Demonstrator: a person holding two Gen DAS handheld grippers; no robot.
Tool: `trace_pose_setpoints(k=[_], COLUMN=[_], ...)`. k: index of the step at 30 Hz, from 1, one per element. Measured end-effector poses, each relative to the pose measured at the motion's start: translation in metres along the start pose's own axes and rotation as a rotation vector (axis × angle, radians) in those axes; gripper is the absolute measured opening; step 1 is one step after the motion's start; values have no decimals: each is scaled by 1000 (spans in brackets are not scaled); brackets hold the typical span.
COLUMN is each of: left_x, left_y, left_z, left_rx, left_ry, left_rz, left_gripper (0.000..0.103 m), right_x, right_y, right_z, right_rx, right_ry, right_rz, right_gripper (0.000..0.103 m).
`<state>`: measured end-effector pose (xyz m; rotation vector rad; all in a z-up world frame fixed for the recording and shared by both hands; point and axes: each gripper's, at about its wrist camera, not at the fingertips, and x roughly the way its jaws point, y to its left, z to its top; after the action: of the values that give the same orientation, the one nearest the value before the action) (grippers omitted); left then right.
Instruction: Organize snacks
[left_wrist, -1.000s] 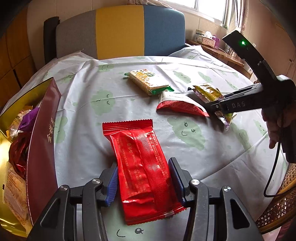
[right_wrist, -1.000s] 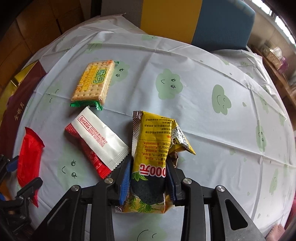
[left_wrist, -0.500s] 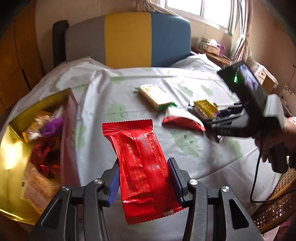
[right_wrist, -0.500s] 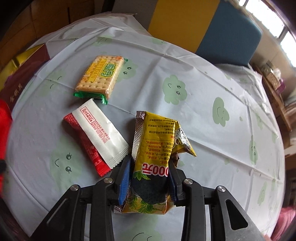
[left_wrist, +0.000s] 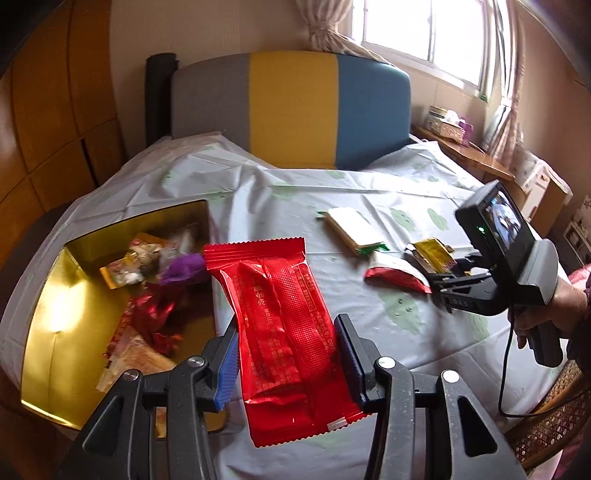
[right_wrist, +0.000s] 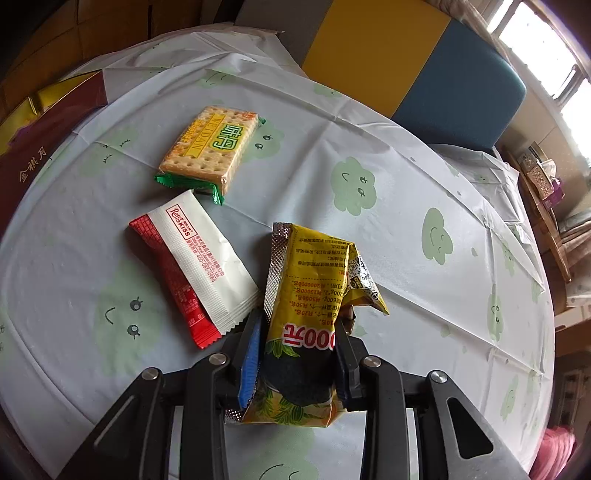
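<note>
— What filled most of your view?

— The table (right_wrist: 406, 206), under its white cloth with green smiling clouds, ran across both views. Behind it, at the top of the frame, stood the chair (left_wrist: 295, 110) with grey, yellow and blue panels.

— And the box?

— The gold-lined box (left_wrist: 55, 332) sat open at the left of my left-hand view, with mixed sweets heaped inside. In my right-hand view only its dark red side showed, in the upper left corner.

— What was your left gripper doing?

— My left gripper (left_wrist: 286, 365) was clamped on the red packet (left_wrist: 284, 325), the blue pads pressing its two long edges. The packet stood up in the lower middle of the frame, clear of the cloth, its top edge overlapping the box's right rim in the picture.

— And the right one?

— My right gripper (right_wrist: 295, 354) was clamped on the yellow packet (right_wrist: 310, 295), crumpled, at lower centre of that view. From the left view I could see my hand (left_wrist: 554, 314) around its handle at the right edge.

— What lay loose?

— Left of the yellow packet lay the red-and-white packet (right_wrist: 192, 266), its corner just beside my left finger. Above it, close by, lay the cracker pack (right_wrist: 210, 147) with green ends. Both rested flat on the cloth.
</note>
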<state>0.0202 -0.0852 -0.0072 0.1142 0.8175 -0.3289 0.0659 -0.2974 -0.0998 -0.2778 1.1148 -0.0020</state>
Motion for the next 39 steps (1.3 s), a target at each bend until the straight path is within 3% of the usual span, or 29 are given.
trace_pose_setpoints(k=[12,21,26,29,34,39], left_x=[-2,-19,-14,-2,19,28], left_y=[53,185,224,232,226,223], left_z=[-3,-6,-23,-28,-36,-46], left_rx=[-140,-475,-577,-611,-575,-554], left_ry=[18,13,46,90,180,226], left_rz=[26,117,140,109,80,113], left_gripper=[49,49,49,49,50,52], right_x=[3,2,1,1,1,1], right_y=[-8,-6,-4,-4,-3,-3], right_z=[0,0,0,0,-1,0], right_rx=[-23,-45,-55,-57,-59,-61], right_ry=[-13,-14,-15,-16,-15,-15], right_rz=[-6,-14,-23,-26,-30,-31], right_gripper=[33,33,33,33,33,33])
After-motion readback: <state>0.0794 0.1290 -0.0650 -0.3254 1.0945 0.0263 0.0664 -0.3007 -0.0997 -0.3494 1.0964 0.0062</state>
